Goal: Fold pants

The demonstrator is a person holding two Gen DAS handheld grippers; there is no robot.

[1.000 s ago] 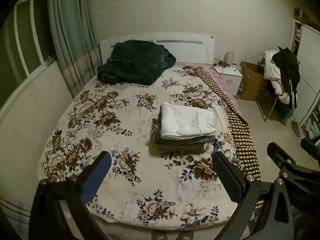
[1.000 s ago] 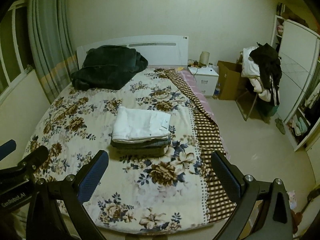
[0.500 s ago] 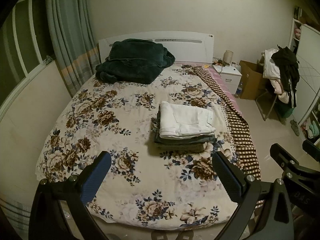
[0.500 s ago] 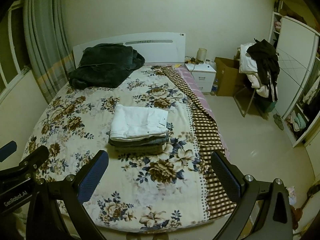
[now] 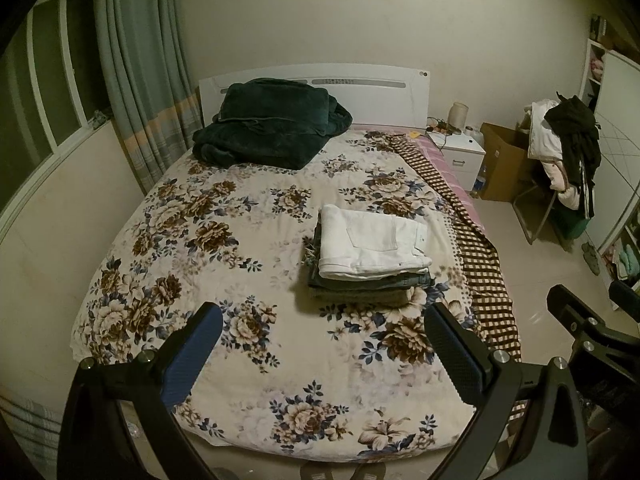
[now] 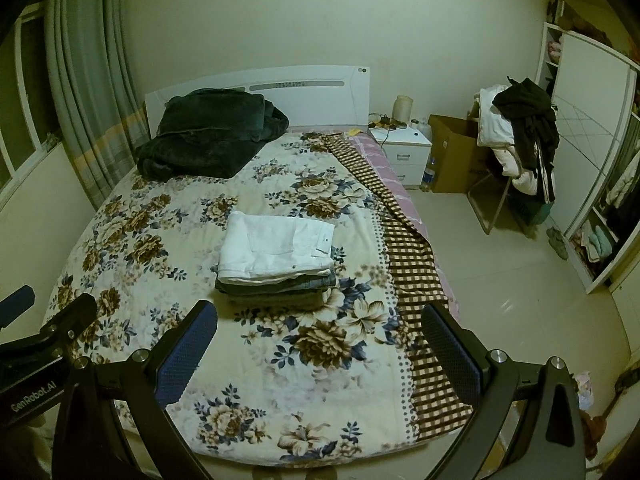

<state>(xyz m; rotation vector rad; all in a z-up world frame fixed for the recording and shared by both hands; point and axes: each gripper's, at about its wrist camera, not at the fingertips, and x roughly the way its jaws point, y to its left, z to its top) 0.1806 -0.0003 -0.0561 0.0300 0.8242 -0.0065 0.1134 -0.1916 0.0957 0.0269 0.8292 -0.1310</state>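
A stack of folded pants with white pants (image 5: 372,244) on top lies on the floral bed cover (image 5: 224,248), right of the bed's middle. It also shows in the right wrist view (image 6: 276,246), with darker folded pants (image 6: 276,286) under the white pair. My left gripper (image 5: 324,344) is open and empty, held back over the foot of the bed. My right gripper (image 6: 320,344) is open and empty too, beside it on the right. Neither gripper touches the stack.
A dark green blanket (image 5: 272,124) lies bunched at the headboard. A checked brown cloth (image 6: 404,256) runs along the bed's right edge. A white nightstand (image 6: 404,152), a cardboard box (image 6: 452,156) and a chair heaped with clothes (image 6: 520,136) stand right of the bed. Curtains (image 5: 144,80) hang left.
Both grippers have drawn back slightly from the bed and risen a little. The pants stack has not moved. Both grippers stay open.
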